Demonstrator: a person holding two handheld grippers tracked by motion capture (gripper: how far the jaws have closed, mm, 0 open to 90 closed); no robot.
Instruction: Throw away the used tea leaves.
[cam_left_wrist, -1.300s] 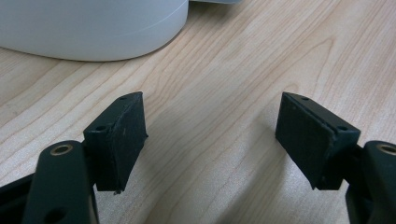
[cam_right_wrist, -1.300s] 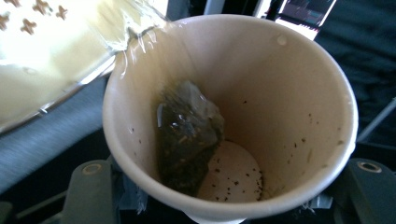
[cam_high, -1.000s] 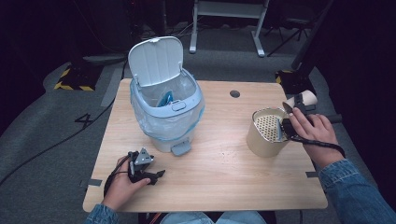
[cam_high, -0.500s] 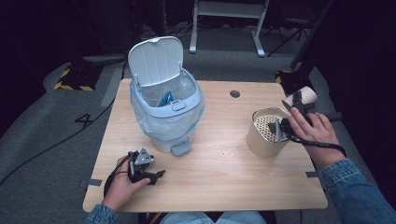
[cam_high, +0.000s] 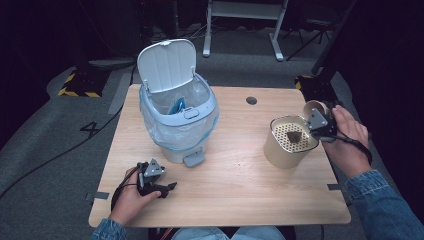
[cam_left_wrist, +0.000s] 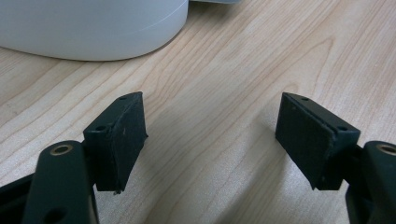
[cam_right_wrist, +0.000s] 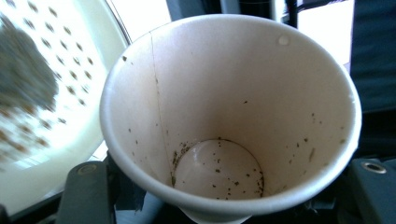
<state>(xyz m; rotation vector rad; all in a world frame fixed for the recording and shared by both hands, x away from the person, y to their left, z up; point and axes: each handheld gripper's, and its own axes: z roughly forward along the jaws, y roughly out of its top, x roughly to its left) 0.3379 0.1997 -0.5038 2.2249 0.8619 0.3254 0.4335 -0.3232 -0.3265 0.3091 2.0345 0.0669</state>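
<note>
I have the white paper cup (cam_right_wrist: 231, 116) clamped between my right gripper (cam_high: 320, 125)'s jaws, one on each side of its lower wall; the cup's long axis runs out along the jaws and its mouth faces the camera, showing only tea flecks stuck to the bottom and walls. The beige perforated strainer canister (cam_high: 289, 141) sits just beside and below the fingers, with the dark wet clump of tea leaves (cam_high: 293, 136) lying on its sieve. The light-blue pedal bin with its raised lid (cam_high: 176, 107) stands well apart, past the canister. My left gripper (cam_high: 156, 184) rests on the wooden table (cam_high: 240, 195), jaws spread and empty, nearer the bin. I judge the cup goes there next.
</note>
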